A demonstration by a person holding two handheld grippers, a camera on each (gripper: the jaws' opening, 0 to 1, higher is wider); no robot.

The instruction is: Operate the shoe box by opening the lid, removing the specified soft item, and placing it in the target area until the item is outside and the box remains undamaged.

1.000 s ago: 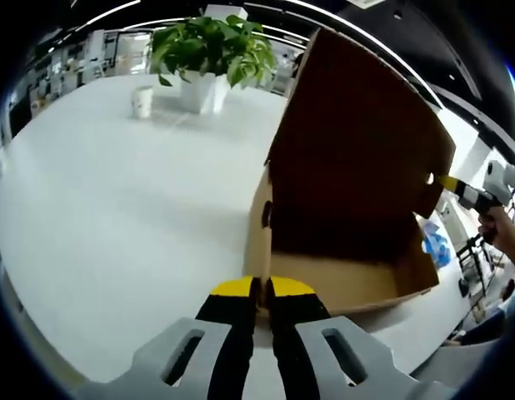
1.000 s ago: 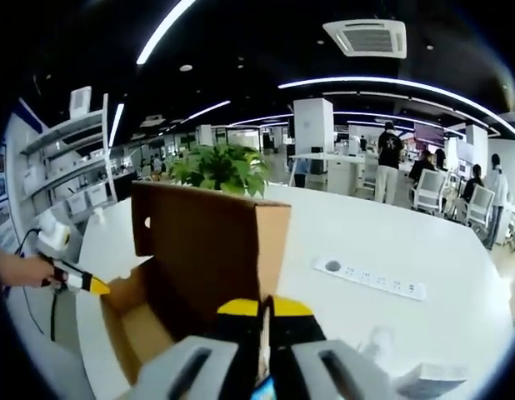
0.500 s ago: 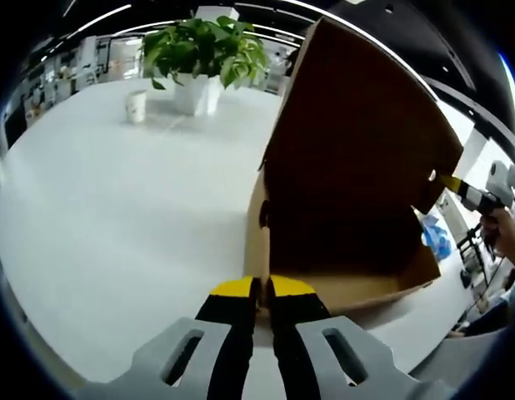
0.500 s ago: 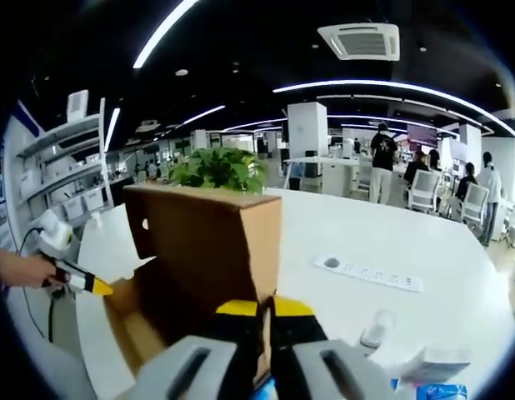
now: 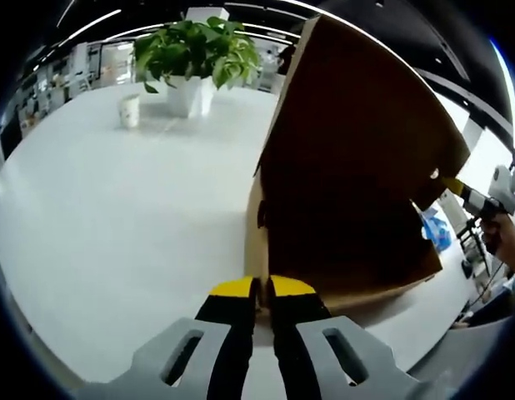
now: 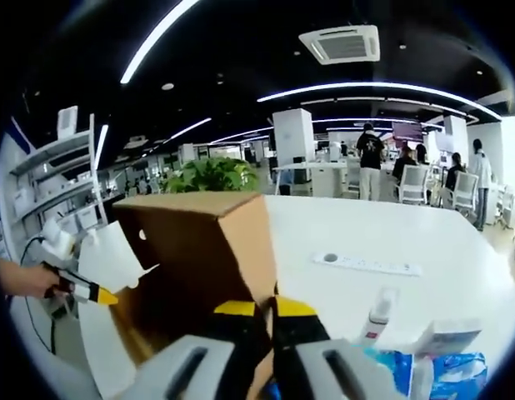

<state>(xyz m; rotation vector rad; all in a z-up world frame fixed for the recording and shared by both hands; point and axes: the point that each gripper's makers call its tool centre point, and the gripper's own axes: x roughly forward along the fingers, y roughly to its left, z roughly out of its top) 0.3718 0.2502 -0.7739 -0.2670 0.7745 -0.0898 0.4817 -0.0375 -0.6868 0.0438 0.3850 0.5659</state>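
Note:
A brown cardboard shoe box [image 5: 341,275] stands on the white table [image 5: 116,208], and its hinged lid [image 5: 366,133] leans low over the dark inside. My left gripper [image 5: 259,287] is shut on the box's near corner wall. From the right, the right gripper [image 5: 457,190] pinches the lid's side flap. In the right gripper view, my right gripper [image 6: 267,308] is shut on the lid's edge [image 6: 241,250], and the left gripper [image 6: 89,292], held by a hand, meets the box at the left. A blue soft pack [image 6: 445,367] lies on the table outside the box. The box's inside is hidden.
A potted plant [image 5: 199,54] and a paper cup [image 5: 129,109] stand at the table's far side. A white power strip [image 6: 370,265] and a small bottle [image 6: 378,315] lie on the table [image 6: 424,292] beside the blue pack [image 5: 435,232]. People sit and stand at desks behind.
The lid has swung lower over the box, covering the bare floor that showed before. Both grippers have kept their hold. The right gripper view has lifted, bringing the bottle and blue pack into sight.

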